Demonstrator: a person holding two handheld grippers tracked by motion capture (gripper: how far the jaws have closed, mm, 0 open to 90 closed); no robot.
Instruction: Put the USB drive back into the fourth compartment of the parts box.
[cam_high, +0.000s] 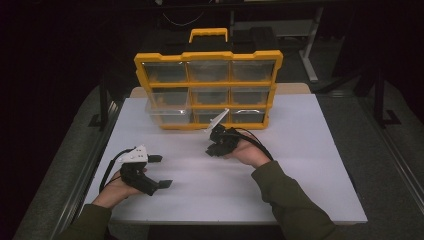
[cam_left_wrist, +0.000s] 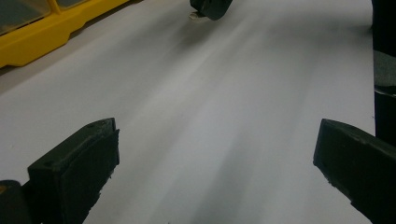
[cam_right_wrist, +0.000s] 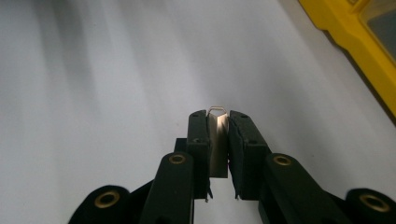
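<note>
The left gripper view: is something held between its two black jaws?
No. The left gripper has its jaws wide apart, and between them lies just the bare white table.

Looks like a lab/workshop: dark room w/ plain white table (cam_high: 310, 165), yellow plastic parts organiser with clear drawers (cam_high: 207, 90), metal stand legs (cam_high: 310, 55) behind.

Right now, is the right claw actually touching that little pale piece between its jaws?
Touching. The right gripper view shows the right claw with both black jaws pressed flat against the small pale piece, no gap on either side.
</note>
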